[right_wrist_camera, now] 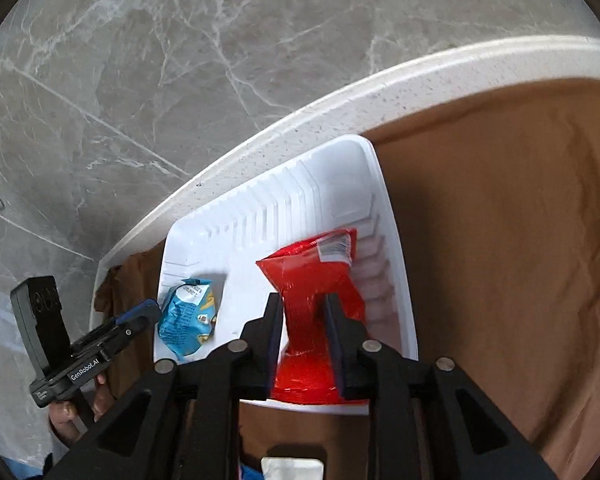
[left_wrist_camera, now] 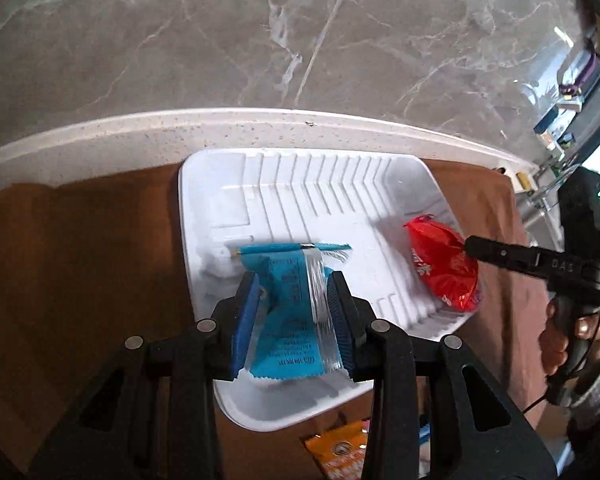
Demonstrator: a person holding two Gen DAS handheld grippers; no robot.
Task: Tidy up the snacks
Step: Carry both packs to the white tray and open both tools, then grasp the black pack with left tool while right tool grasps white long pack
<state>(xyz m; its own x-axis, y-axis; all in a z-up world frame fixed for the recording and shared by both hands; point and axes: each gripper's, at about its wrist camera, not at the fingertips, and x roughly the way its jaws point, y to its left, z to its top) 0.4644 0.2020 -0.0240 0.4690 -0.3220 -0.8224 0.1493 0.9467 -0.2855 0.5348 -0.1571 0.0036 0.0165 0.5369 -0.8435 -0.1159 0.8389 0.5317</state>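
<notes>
Fingers (left_wrist_camera: 252,312) of the left gripper (left_wrist_camera: 294,300) stand narrow, their blue pads pressed on both sides of a blue snack packet (left_wrist_camera: 288,304). That packet hangs over the near left part of a white ribbed tray (left_wrist_camera: 340,184), its crimped far end close above the tray floor; whether it touches the floor cannot be told. From the right wrist view the same blue snack packet (right_wrist_camera: 188,316) sits at the tray's left end, with the left gripper (right_wrist_camera: 144,314) reaching in from the left and a hand (right_wrist_camera: 80,408) gripping its handle.

On the right gripper (right_wrist_camera: 302,322), the fingers (right_wrist_camera: 274,332) are close together and pinch a red snack packet (right_wrist_camera: 316,300) at its waist, where the foil is squeezed narrow between the pads. The packet's far end, bearing a white label, lies toward the right-hand ribs of the white ribbed tray (right_wrist_camera: 396,272). Seen from the left wrist, the red snack packet (left_wrist_camera: 444,264) lies along the tray's right side with the right gripper (left_wrist_camera: 470,246) at it, a hand (left_wrist_camera: 568,344) behind on the handle.

Under the tray lies a brown cloth (left_wrist_camera: 80,280) on the pale speckled bench (left_wrist_camera: 140,136), beyond whose edge grey marbled floor (left_wrist_camera: 260,32) shows. An orange packet (left_wrist_camera: 336,452) lies on the cloth just near of the tray.
</notes>
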